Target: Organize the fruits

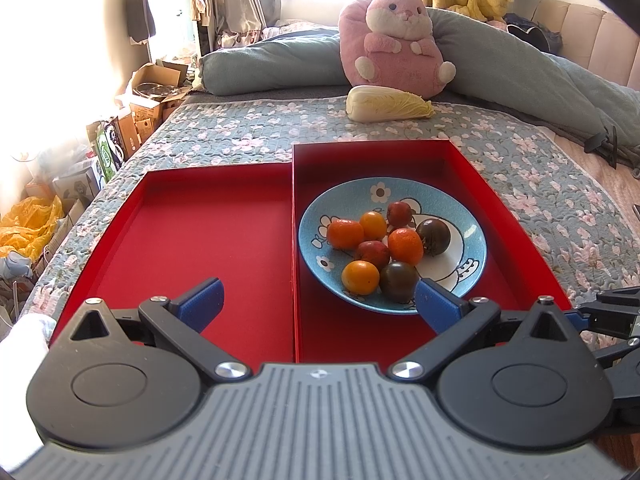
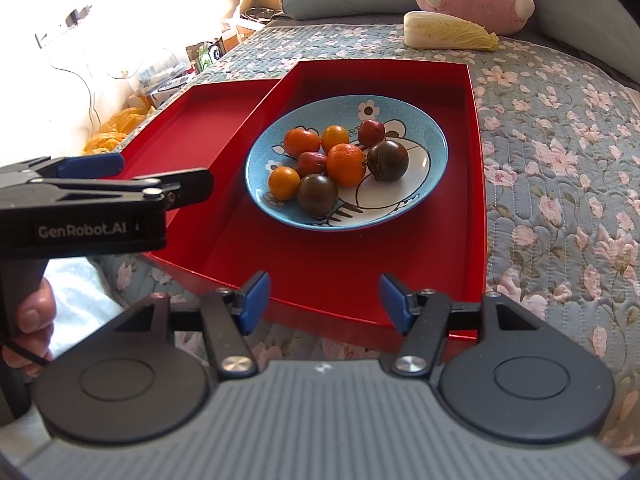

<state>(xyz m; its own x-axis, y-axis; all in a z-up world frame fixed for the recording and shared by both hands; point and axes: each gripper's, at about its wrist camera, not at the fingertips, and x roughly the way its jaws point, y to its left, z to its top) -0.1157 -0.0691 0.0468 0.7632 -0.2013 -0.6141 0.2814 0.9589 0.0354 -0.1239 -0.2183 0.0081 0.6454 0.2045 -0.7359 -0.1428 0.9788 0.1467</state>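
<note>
Both tools hang low in front, holding nothing — left gripper (image 1: 318, 300) spread wide, right gripper (image 2: 324, 300) spread too. Just past them, eight small round fruits (image 2: 340, 162) sit bunched on the blue flowered plate (image 2: 424, 184) inside the right red tray (image 2: 476, 184); the left red tray (image 1: 212, 232) is bare. Pick an outer fruit — squeeze softly.

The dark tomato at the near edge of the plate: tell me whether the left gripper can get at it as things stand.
Probably yes. The left gripper is open and holds nothing, and the dark tomato sits at the plate's near rim with nothing above it. Only the yellow tomato beside it crowds one side.
</note>
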